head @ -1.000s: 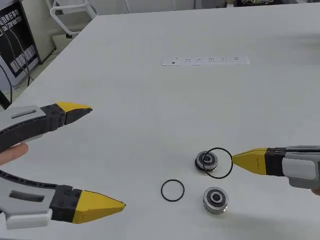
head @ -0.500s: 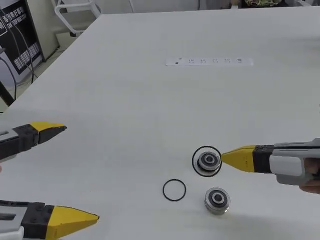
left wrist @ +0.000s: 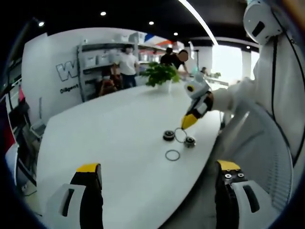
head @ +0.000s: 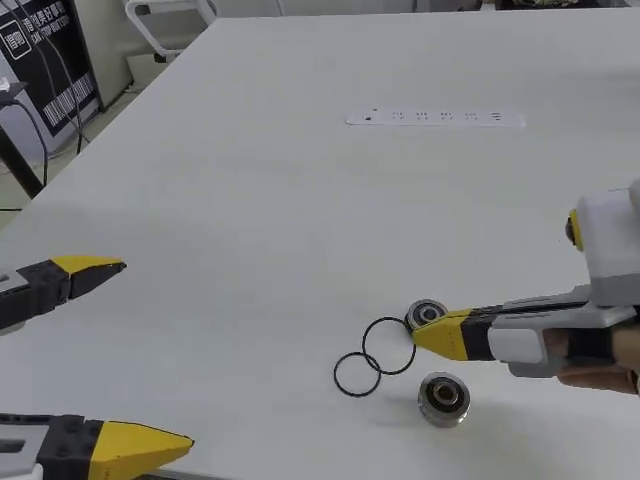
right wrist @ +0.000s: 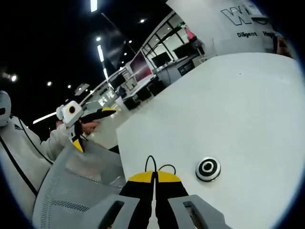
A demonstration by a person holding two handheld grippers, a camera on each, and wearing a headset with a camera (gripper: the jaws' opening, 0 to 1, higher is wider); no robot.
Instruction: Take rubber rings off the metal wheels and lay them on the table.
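Observation:
My right gripper (head: 418,336) is shut on a black rubber ring (head: 388,346), held just off the table beside a metal wheel (head: 427,313). In the right gripper view the ring (right wrist: 150,162) arcs up from the closed yellow tips (right wrist: 153,176), with a wheel (right wrist: 208,169) to the right. A second wheel (head: 443,396) stands nearer me. Another loose ring (head: 356,375) lies flat, overlapping the held one. My left gripper (head: 156,352) hangs open far to the left, nothing between its jaws. From the left gripper view, past its own gripper (left wrist: 158,169), both wheels (left wrist: 168,135), the loose ring (left wrist: 172,155) and the right gripper (left wrist: 189,121) are ahead.
A white power strip (head: 435,118) lies flat farther back on the white table (head: 250,180). A chair (head: 165,15) and a dark banner stand (head: 40,60) are off the far left edge. People stand in the background of the left gripper view.
The ring that circled the far wheel half a second ago has come off, drawn left in the right gripper's tips. The left gripper has shifted lower and left in view.

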